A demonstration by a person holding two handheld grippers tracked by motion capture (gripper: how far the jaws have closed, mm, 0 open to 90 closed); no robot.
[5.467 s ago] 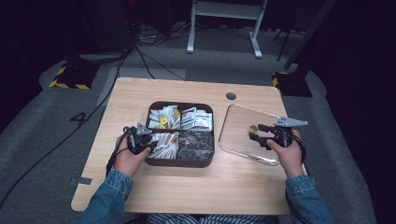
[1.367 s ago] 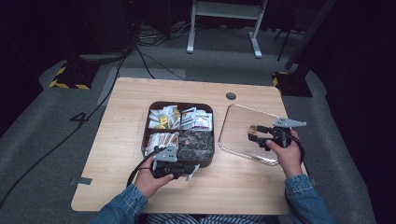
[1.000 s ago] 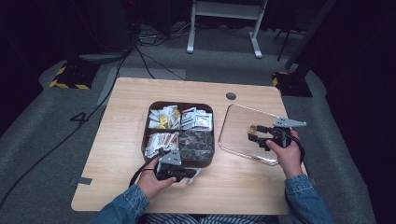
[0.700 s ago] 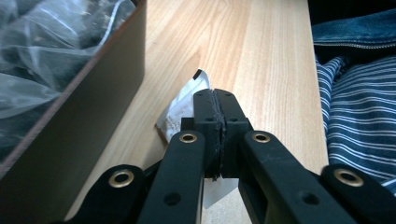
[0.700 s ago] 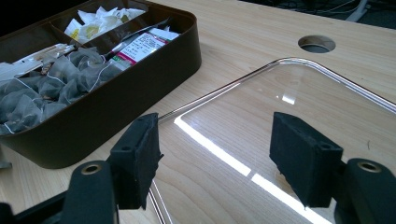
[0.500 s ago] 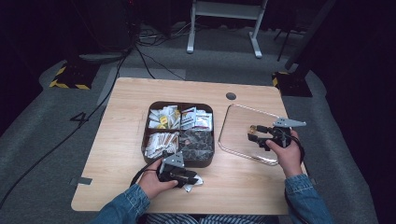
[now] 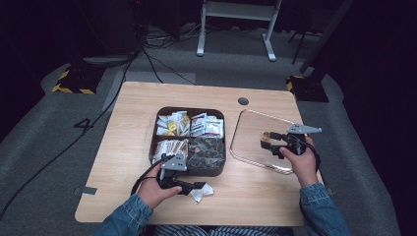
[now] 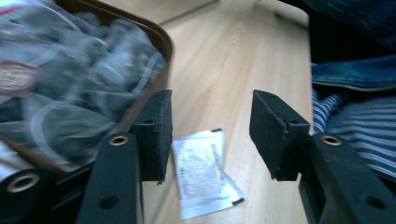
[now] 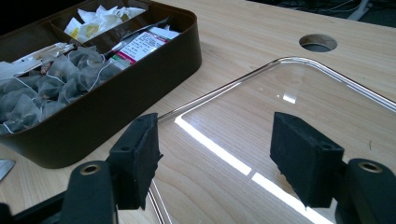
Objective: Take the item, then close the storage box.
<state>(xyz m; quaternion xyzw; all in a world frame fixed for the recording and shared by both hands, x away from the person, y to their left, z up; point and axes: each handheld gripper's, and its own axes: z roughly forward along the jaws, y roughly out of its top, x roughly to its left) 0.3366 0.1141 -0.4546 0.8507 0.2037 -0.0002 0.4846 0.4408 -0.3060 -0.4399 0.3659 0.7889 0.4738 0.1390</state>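
Item 1: my left gripper (image 7: 194, 187), low at the table's (image 7: 123, 142) near edge, jaws spread wide and holding nothing. Item 2: white sachet (image 7: 201, 192), lying flat on the wood just past those jaws; in the left gripper view it (image 8: 203, 172) rests between and beyond them, beside the box wall, not clamped. Item 3: brown compartment box (image 7: 189, 169), four sections, packets in the far ones, mesh tea bags (image 7: 206, 152) near right. Item 4: clear lid (image 7: 251, 142), flat on the table right of the box. Item 5: my right gripper (image 7: 265, 142), hovering over that lid, jaws wide apart and empty.
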